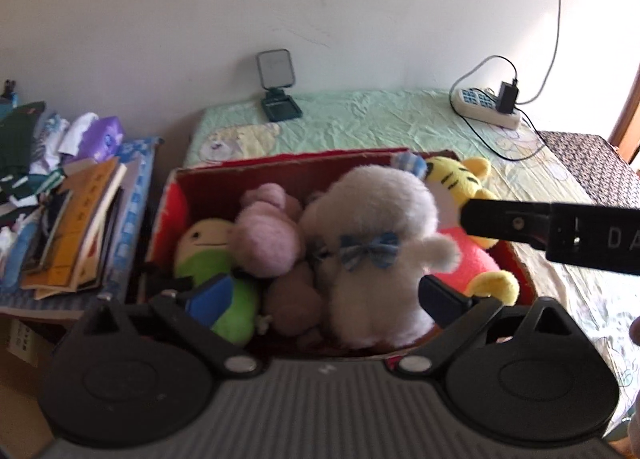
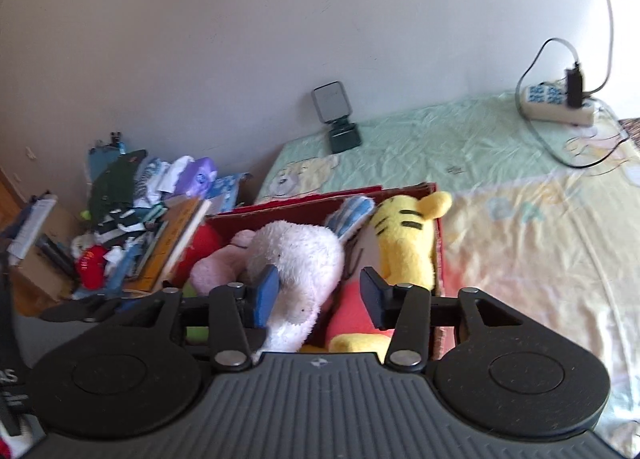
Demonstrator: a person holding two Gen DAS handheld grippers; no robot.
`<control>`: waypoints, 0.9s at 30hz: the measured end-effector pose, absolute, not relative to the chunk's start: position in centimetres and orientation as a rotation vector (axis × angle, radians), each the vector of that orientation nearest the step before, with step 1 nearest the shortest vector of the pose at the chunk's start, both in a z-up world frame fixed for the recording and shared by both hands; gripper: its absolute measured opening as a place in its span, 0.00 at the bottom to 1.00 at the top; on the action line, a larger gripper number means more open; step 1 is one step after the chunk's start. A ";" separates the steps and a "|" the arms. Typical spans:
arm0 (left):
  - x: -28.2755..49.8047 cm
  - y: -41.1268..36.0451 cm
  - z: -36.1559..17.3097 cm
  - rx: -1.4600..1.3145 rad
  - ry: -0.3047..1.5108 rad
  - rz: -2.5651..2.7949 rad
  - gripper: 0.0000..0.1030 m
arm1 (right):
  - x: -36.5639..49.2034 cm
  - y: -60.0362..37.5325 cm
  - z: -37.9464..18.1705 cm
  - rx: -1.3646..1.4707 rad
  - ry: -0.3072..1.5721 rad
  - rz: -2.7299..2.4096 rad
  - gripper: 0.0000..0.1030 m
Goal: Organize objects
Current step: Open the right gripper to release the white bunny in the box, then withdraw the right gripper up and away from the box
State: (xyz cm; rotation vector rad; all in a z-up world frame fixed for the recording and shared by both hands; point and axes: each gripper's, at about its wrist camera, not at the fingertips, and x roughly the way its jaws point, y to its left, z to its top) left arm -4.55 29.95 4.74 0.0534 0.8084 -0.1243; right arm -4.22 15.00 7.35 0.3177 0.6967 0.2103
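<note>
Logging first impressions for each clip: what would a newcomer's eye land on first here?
The red box on the bed, stuffed with plush toys: a big white plush in the middle, a yellow tiger at its right end, a green plush at the left. Next, the messy pile of books and clothes left of the box, and the power strip far back on the bed.
</note>
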 end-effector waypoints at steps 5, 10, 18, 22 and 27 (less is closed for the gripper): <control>-5.7 31.0 5.3 0.070 0.810 -0.064 0.96 | -5.0 16.3 7.0 0.230 0.734 0.103 0.56; -6.7 32.1 5.3 0.060 0.820 -0.016 0.97 | -6.3 16.9 6.8 0.195 0.724 0.020 0.70; -7.9 32.6 4.9 0.053 0.860 0.029 0.97 | -8.3 17.5 7.0 0.140 0.707 -0.097 0.86; -8.7 32.1 4.6 0.081 0.859 0.043 0.97 | -8.9 17.3 7.0 0.158 0.705 -0.113 0.87; -8.7 32.0 3.7 0.060 0.893 0.068 0.98 | -8.9 17.4 6.3 0.144 0.749 -0.099 0.87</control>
